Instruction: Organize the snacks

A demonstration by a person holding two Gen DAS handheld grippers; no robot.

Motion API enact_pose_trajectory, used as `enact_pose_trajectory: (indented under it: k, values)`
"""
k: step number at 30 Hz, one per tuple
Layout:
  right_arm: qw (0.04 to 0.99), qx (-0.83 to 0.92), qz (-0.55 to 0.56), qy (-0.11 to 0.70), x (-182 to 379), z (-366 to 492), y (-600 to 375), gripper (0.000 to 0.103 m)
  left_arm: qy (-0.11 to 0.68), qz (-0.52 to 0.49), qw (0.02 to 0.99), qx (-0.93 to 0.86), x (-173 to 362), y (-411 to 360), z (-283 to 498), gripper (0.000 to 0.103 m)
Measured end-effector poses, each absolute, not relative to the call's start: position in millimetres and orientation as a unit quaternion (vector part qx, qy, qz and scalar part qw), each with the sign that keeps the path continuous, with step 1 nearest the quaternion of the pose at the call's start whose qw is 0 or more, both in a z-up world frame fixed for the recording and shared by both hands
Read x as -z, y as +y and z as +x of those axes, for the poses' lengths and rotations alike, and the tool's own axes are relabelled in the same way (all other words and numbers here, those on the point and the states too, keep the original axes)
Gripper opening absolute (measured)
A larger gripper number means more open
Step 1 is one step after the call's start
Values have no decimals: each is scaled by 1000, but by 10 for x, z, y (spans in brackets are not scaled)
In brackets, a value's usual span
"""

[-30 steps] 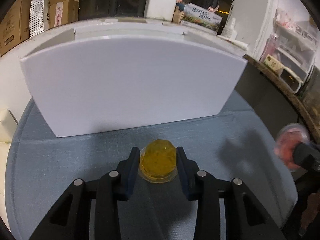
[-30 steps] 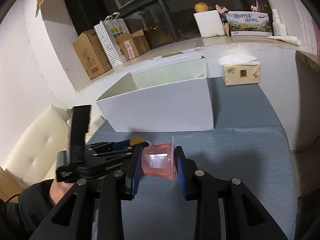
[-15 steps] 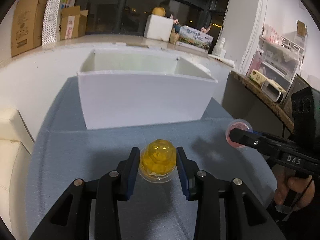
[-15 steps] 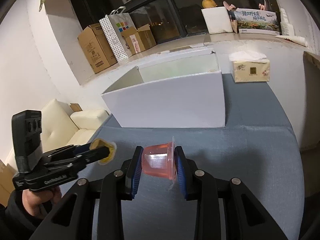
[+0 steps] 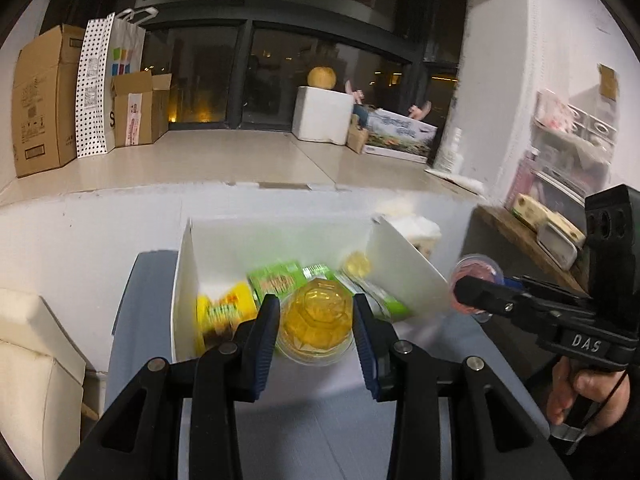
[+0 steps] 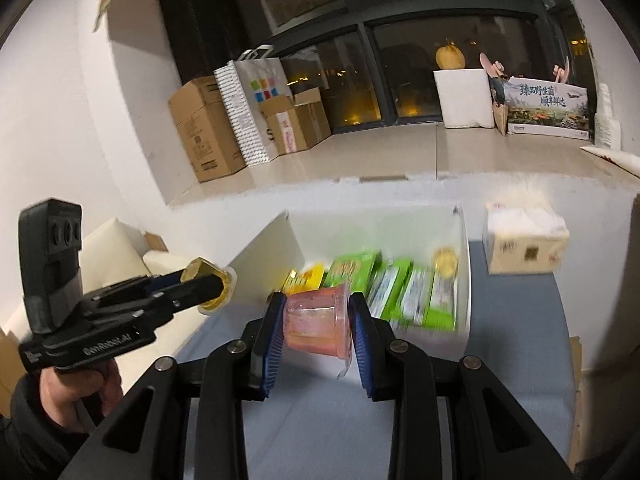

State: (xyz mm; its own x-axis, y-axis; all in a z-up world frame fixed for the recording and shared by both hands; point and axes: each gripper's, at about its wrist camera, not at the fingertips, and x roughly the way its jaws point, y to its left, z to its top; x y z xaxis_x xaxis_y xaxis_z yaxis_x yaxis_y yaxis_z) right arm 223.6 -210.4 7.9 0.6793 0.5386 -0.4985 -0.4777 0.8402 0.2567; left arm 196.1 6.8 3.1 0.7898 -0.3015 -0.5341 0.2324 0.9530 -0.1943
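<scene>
My left gripper (image 5: pixel 316 320) is shut on a yellow jelly cup (image 5: pixel 318 326), held in the air above the near wall of the white box (image 5: pixel 184 280). My right gripper (image 6: pixel 316 320) is shut on a pink jelly cup (image 6: pixel 318 326), also lifted in front of the white box (image 6: pixel 276 248). Inside the box lie green snack packs (image 6: pixel 354 270), a yellow pack (image 5: pixel 224 312) and another yellow jelly cup (image 6: pixel 445 260). In the left wrist view the right gripper (image 5: pixel 476 290) shows at the right with the pink cup (image 5: pixel 474 272). The left gripper (image 6: pixel 208 290) shows at the left in the right wrist view.
A tissue box (image 6: pixel 524 240) stands on the blue-grey table (image 6: pixel 516 360) right of the white box. A cream sofa (image 5: pixel 36 360) lies to the left. Cardboard boxes (image 6: pixel 204 128) and a paper bag (image 6: pixel 252 108) stand on the window ledge. A person's hand (image 5: pixel 588 396) holds the right gripper.
Both grippers have risen from the table with their jelly cups and moved toward the white box, so that its inside and the snacks in it have come into view.
</scene>
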Motion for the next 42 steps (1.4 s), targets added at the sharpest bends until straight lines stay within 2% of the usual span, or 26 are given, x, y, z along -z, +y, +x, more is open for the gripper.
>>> enact_pose_trajectory:
  k: [5,6,7,8,9,10,19,24,27,31,42]
  values:
    - [911,-261,40,316,-67,2811,-1962,34,317,-42,939,127,42,62,2450,42]
    - [911,-257,39,322,-45,2860,-1951,35,320,-44,938,124,66,66,2494,50]
    - [907,-247,35,338,9,2944,-1925,44,325,-46,937,123,86,68,2519,64]
    - [905,-241,34,350,52,2984,-1919,56,333,-51,933,125,113,74,2547,92]
    - [904,-235,35,356,92,3006,-1916,88,339,-57,931,124,140,84,2559,103]
    - [905,-228,35,356,130,3001,-1921,101,337,-57,932,125,150,82,2534,103]
    - [911,-195,66,357,146,2954,-2122,101,344,-57,930,120,141,87,2436,103]
    - [928,-167,34,330,-49,2849,-2086,101,330,-37,939,93,17,80,2343,103]
    - [950,-146,-11,275,-267,2602,-2020,101,295,-18,953,70,-106,50,2129,103]
    - [957,-146,-36,248,-423,2320,-1948,101,291,-44,952,79,-176,70,1930,103]
    - [948,-191,-14,256,-419,1503,-2088,101,301,-91,945,84,-167,149,1188,103]
